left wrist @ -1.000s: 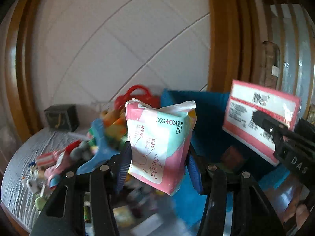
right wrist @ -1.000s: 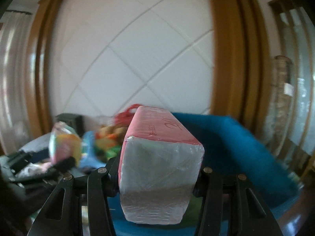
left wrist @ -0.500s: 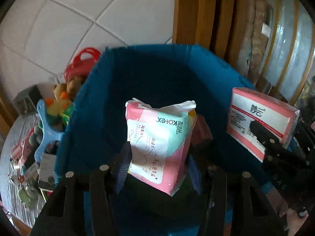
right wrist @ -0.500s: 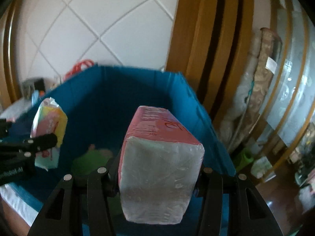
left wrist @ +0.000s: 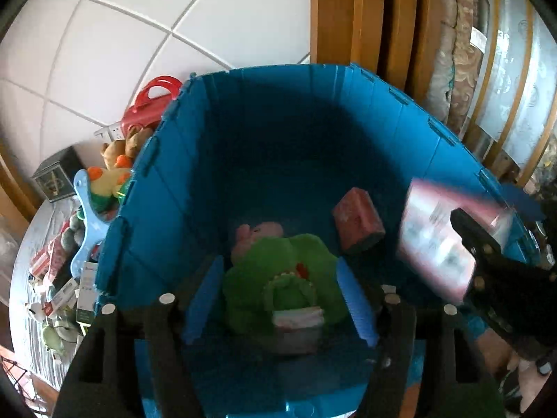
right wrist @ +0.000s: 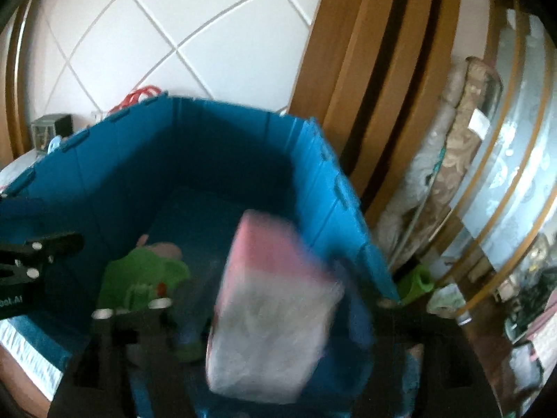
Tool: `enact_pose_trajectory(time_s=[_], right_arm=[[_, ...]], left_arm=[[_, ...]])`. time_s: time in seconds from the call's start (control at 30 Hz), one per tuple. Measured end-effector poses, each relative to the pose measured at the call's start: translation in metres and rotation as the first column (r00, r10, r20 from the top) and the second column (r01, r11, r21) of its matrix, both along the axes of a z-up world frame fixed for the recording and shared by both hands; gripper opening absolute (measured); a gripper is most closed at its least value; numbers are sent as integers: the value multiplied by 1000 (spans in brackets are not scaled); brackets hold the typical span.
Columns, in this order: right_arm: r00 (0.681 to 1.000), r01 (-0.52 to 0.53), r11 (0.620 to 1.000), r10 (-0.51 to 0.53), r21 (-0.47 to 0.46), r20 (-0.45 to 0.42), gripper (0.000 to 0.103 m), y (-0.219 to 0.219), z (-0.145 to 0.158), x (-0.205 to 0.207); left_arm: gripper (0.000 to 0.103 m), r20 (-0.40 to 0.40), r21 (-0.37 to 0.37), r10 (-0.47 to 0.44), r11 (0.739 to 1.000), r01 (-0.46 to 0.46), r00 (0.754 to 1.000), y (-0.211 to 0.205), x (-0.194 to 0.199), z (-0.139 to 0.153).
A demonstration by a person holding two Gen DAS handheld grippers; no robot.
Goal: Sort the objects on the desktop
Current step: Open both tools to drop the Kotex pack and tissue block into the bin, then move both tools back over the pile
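Note:
A deep blue bin [left wrist: 167,188] fills the left wrist view. My left gripper [left wrist: 280,299] hangs over it with its jaws opening and nothing pressed between the blue pads [left wrist: 205,299]. The pink and white pad pack [left wrist: 296,324] shows blurred below them, on a green plush toy [left wrist: 278,278]. My right gripper [right wrist: 271,313] is over the bin's right side [right wrist: 334,202], jaws opening. The pink tissue pack [right wrist: 275,310] between them is blurred and tilted, free of the pads. The left view shows the same tissue pack [left wrist: 438,244] beside the right gripper [left wrist: 466,233].
Inside the bin lie a red-brown block [left wrist: 358,219] and a pink plush [left wrist: 257,233]. Toys and small boxes [left wrist: 87,209] crowd the table left of the bin, with a red basket [left wrist: 153,101] behind. A wooden frame [right wrist: 365,87] and rolled fabric [right wrist: 452,160] stand to the right.
Both grippers swung from the toy pile to above the bin and tipped down. Both have spread their jaws. The pad pack has dropped into the bin and the tissue pack is slipping out.

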State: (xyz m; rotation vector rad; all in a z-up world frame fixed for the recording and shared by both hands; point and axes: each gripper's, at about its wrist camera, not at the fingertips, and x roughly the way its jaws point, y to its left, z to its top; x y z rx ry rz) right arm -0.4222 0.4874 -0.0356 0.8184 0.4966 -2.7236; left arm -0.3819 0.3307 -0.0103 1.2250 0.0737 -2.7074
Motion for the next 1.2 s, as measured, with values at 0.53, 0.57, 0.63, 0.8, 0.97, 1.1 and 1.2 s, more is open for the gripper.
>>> enact_pose_trajectory(time_s=[0.53, 0.57, 0.63, 0.8, 0.97, 1.1, 1.2], right_arm=[[995, -39, 994, 30, -99, -93, 103, 0, 30, 47], [995, -46, 993, 36, -105, -95, 103, -1, 31, 51], [994, -59, 991, 47, -117, -101, 103, -4, 34, 57], [991, -95, 984, 78, -154, -112, 103, -14, 37, 74], [982, -174, 959, 152, -224, -112, 103, -29, 38, 95], [963, -264, 931, 237, -252, -130, 103, -55, 38, 113], [949, -314, 914, 293, -255, -119, 103, -82, 35, 125]], left_arm=[[68, -166, 50, 52, 998, -45, 985, -29, 56, 29], [68, -172, 43, 59, 998, -53, 983, -31, 59, 29], [68, -185, 25, 68, 998, -64, 980, -33, 67, 31], [68, -206, 11, 60, 998, -59, 977, -44, 86, 31], [68, -240, 2, 102, 995, -105, 965, -72, 122, 30], [68, -209, -12, 181, 982, -188, 961, -114, 151, 19], [68, -181, -7, 251, 967, -256, 951, -148, 170, 9]])
